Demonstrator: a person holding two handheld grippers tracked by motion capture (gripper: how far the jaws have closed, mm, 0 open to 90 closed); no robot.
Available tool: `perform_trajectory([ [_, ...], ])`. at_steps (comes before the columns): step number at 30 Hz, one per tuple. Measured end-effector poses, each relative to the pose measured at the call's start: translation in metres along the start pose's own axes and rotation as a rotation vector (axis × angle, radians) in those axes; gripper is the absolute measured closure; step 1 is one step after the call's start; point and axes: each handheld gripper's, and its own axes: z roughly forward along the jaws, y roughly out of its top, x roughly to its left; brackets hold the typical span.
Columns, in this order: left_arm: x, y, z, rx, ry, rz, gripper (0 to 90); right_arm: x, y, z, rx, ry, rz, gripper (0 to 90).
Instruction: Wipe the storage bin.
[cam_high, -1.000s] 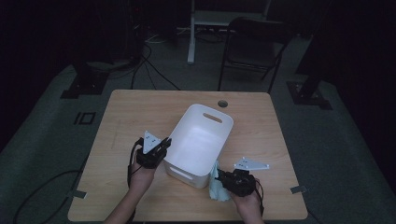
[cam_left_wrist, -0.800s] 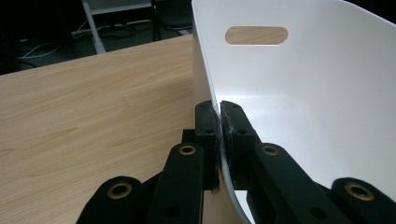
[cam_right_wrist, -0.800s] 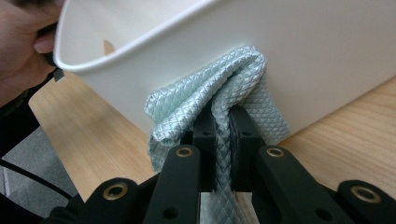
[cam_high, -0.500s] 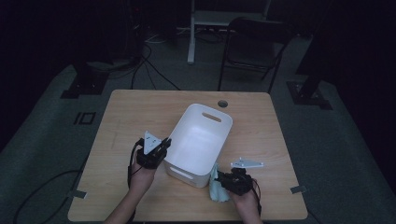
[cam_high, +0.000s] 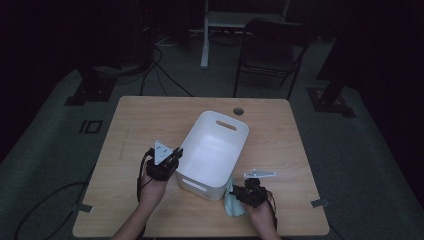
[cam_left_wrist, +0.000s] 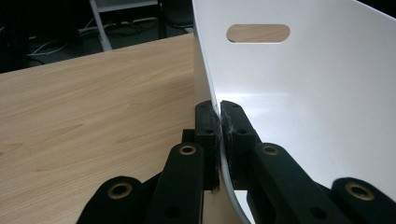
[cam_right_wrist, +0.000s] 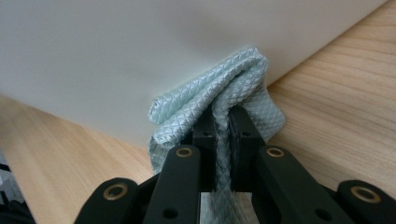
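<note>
A white plastic bin (cam_high: 216, 145) with a slot handle stands empty in the middle of the wooden table. My left gripper (cam_high: 175, 156) is shut on the bin's left wall (cam_left_wrist: 243, 70); its two black jaws (cam_left_wrist: 219, 122) pinch the thin rim from both sides. My right gripper (cam_high: 239, 194) is shut on a folded pale blue cloth (cam_high: 233, 201) beside the bin's near right corner. In the right gripper view the cloth (cam_right_wrist: 210, 102) bunches up above the jaws, right against the bin's white outer wall (cam_right_wrist: 140, 46).
The wooden table (cam_high: 140, 125) has bare wood to the left of the bin and at its far right. A round cable hole (cam_high: 238, 110) sits near the far edge. A dark folding chair (cam_high: 270, 50) and stands wait on the floor beyond.
My right gripper has sunk with the cloth toward the tabletop by the bin's near corner. The left gripper and the bin have stayed put.
</note>
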Motion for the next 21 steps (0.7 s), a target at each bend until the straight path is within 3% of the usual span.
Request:
perform_trajectory([
  [6, 0.000, 0.000, 0.000, -0.004, 0.007, -0.006, 86.3, 0.006, 0.002, -0.012, -0.014, 0.031, 0.004, 83.6],
  [7, 0.000, 0.000, 0.000, -0.004, 0.012, -0.007, 86.3, 0.014, 0.004, -0.024, -0.043, 0.072, 0.005, 83.6],
  [11, -0.001, 0.000, 0.000, -0.007, 0.019, -0.007, 86.3, 0.037, 0.007, -0.056, -0.139, 0.132, -0.042, 83.6],
  [14, -0.001, 0.000, 0.000, -0.005, 0.019, -0.008, 86.4, 0.052, 0.008, -0.074, -0.205, 0.136, -0.076, 83.6],
  [19, -0.001, 0.000, 0.000, -0.003, 0.020, -0.006, 86.4, 0.059, 0.010, -0.075, -0.220, 0.107, -0.111, 83.5],
  [21, 0.000, 0.000, 0.000, 0.004, 0.003, -0.004, 86.4, 0.055, 0.010, -0.062, -0.207, 0.099, -0.093, 82.9],
])
